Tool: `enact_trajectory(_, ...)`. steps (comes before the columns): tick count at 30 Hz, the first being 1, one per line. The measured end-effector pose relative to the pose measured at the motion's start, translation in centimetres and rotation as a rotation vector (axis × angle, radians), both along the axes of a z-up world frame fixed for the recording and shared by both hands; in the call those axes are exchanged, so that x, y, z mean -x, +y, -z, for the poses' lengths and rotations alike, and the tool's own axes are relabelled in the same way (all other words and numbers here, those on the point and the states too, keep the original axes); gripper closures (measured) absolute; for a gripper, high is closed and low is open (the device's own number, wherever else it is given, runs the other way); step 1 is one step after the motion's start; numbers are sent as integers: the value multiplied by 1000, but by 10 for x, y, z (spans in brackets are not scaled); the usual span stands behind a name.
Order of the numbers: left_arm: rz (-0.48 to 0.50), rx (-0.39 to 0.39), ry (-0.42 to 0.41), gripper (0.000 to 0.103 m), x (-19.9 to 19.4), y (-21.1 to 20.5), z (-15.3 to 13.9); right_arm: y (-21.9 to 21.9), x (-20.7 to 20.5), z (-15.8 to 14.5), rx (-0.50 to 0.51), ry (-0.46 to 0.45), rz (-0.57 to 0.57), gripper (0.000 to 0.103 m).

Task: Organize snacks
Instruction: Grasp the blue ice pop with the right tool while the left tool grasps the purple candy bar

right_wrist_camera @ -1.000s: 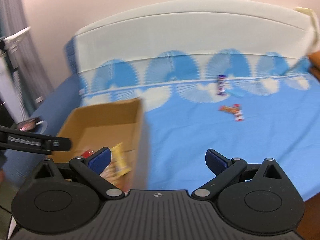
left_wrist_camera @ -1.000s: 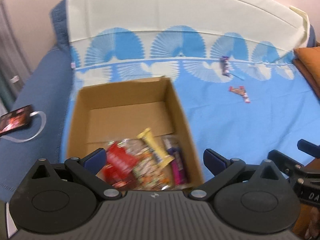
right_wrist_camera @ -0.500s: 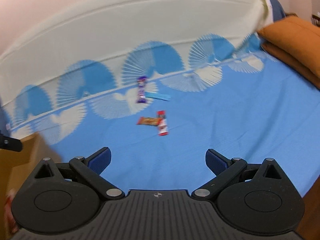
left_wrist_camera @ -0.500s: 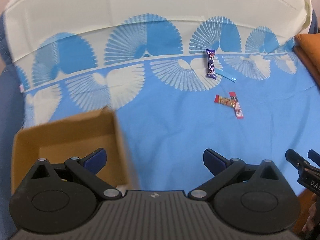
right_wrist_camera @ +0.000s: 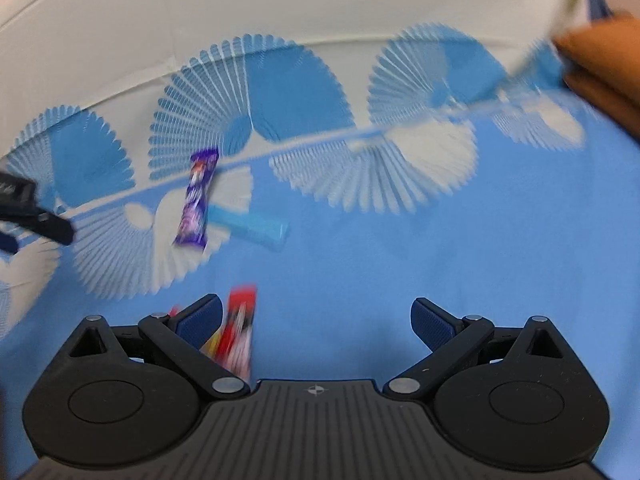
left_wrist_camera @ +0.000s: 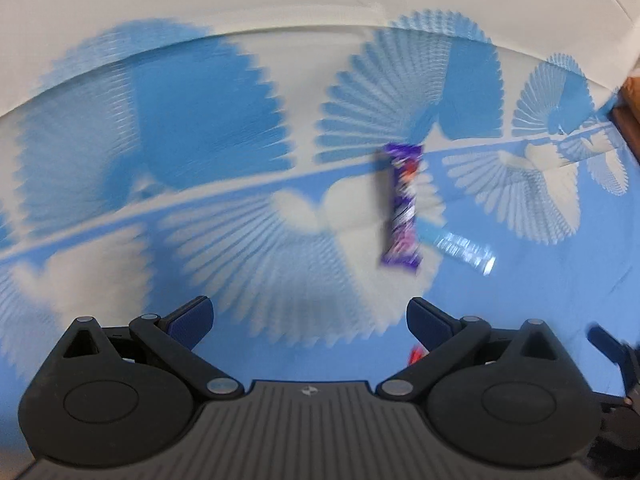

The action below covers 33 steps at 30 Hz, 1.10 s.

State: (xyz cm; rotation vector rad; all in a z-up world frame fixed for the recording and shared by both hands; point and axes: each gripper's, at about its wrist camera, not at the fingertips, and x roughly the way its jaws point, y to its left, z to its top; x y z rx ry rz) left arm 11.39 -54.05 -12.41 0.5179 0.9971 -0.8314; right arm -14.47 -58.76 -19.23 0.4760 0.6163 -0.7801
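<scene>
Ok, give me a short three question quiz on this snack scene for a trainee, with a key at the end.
1. True or false: the purple snack bar wrapper lies on the blue and white patterned bedsheet.
2. Which lies right beside the purple wrapper? A) a light blue stick packet B) a green bottle C) a metal spoon
3. Fill in: the right gripper and the left gripper are both ____, holding nothing.

Key: 1 true; 2 A; 3 open. The red snack packet sits near the right gripper's left finger, not gripped.
</scene>
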Motion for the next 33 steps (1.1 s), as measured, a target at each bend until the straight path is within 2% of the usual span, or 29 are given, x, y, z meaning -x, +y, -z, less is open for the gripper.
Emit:
enact_trajectory(4, 59, 29, 63, 0, -11, -51, 21, -38, -43, 15, 81, 49, -125, 2)
enact_trajectory(7, 65, 9, 66, 0, -18, -80, 37, -51, -66, 26, 114, 83, -208, 2)
enact_trajectory(10, 74, 1, 63, 0, -24, -94, 49, -61, -82, 36, 141, 88, -245, 3)
enact_trajectory(15, 14, -35, 97, 0, -42, -99, 72, -75, -105, 50, 110, 70, -275, 1)
enact_trajectory(16, -9, -37, 103, 1, -45, -99, 76, -74, -111, 53, 127, 67, -281, 1)
enact_trajectory(17, -24, -20, 104, 15, -47, -95, 76, -72, -116, 54, 143, 66, -294, 1)
enact_trajectory(18, -29, 2, 68, 57, -45, -89, 72, -69, -119, 55, 158, 62, -309, 11)
enact_trajectory(19, -10, 24, 47, 75, -43, -83, 67, -65, -119, 55, 181, 45, -321, 26)
enact_trajectory(20, -6, 50, 96, 90, -47, -76, 65, -59, -118, 53, 208, 24, -342, 69)
enact_trajectory(21, -34, 70, 152, 91, -52, -69, 65, -54, -118, 53, 228, 22, -350, 83)
enact_trajectory(23, -66, 79, 174, 92, -57, -54, 62, -46, -116, 54, 234, 23, -325, 84)
enact_trajectory(26, -65, 121, 192, 92, -58, -31, 48, -40, -107, 50, 197, 4, -293, 86)
enact_trajectory(33, -14, 160, 165, 92, -28, 19, -3, -11, -52, 5, 136, -119, -164, 86)
